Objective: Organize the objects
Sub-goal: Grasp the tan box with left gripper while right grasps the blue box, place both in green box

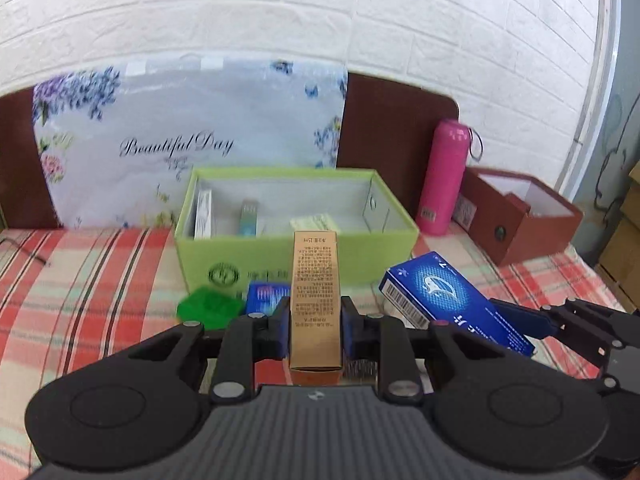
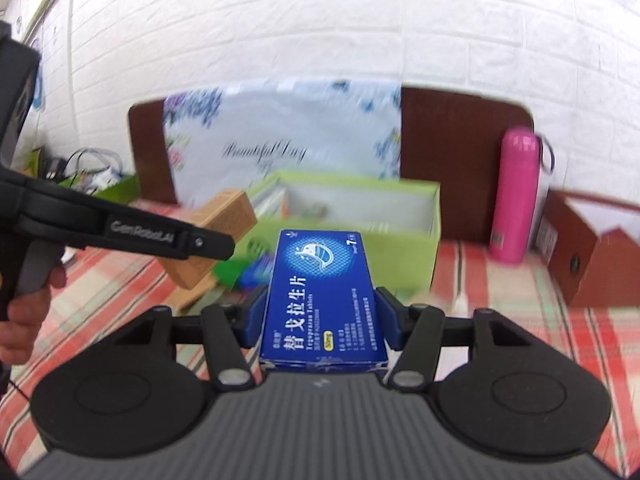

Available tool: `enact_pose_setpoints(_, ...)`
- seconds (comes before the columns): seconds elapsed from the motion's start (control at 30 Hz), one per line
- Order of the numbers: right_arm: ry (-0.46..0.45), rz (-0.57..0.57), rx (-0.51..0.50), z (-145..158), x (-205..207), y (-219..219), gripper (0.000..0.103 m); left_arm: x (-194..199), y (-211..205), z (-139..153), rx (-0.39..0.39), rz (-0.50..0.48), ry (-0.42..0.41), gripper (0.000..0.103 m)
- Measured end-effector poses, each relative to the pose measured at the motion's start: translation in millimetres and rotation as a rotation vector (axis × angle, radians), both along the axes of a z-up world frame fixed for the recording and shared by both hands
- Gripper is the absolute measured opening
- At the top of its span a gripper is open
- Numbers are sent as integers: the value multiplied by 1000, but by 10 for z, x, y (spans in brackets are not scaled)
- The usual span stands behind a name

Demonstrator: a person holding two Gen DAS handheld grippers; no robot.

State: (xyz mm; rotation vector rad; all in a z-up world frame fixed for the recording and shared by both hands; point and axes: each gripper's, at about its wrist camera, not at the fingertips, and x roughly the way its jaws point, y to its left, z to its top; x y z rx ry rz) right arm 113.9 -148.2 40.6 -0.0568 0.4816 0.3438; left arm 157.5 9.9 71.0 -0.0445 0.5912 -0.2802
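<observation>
My left gripper [image 1: 315, 314] is shut on a tall gold box [image 1: 315, 284] and holds it just in front of the open green box [image 1: 296, 254]. The gold box also shows in the right wrist view [image 2: 224, 220]. My right gripper [image 2: 320, 304] is shut on a blue medicine box [image 2: 322, 296], which shows at the right in the left wrist view [image 1: 444, 296]. The green box [image 2: 400, 244] holds several small packs. A green flat item [image 1: 210, 306] and a small blue pack [image 1: 266, 296] lie on the plaid cloth before it.
A pink bottle [image 1: 444, 178] stands right of the green box. An open brown box [image 1: 520, 216] sits further right. A floral bag [image 1: 188, 140] leans on the brown headboard [image 1: 392, 128] behind. The plaid cloth [image 1: 80, 280] covers the surface.
</observation>
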Motion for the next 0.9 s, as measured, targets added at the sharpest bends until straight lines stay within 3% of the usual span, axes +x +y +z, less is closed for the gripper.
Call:
enact_pose_setpoints(0.13, -44, -39, -36, 53, 522, 4, 56, 469, -39, 70, -3, 8, -6, 25)
enact_pose_setpoints(0.4, 6, -135, -9, -134, 1617, -104, 56, 1524, -123, -82, -19, 43, 66, 25)
enact_pose_setpoints(0.63, 39, -157, -13, -368, 2161, -34, 56, 2002, -180, -264, -59, 71, 68, 26)
enact_pose_setpoints(0.67, 44, -153, -17, -424, 2215, -5, 57, 2019, -171, -294, -68, 88, 43, 39)
enact_pose_setpoints(0.7, 53, -140, -27, -485, 2260, 27, 63, 2037, -170, -314, -63, 106, 37, 55)
enact_pose_setpoints(0.73, 70, -122, -46, -548, 2298, 59, 81, 2045, -167, -325, -52, 128, 39, 81)
enact_pose_setpoints(0.9, 26, -82, -71, -554, 2104, 198, 99, 1850, -87, -275, -14, 114, -2, 84)
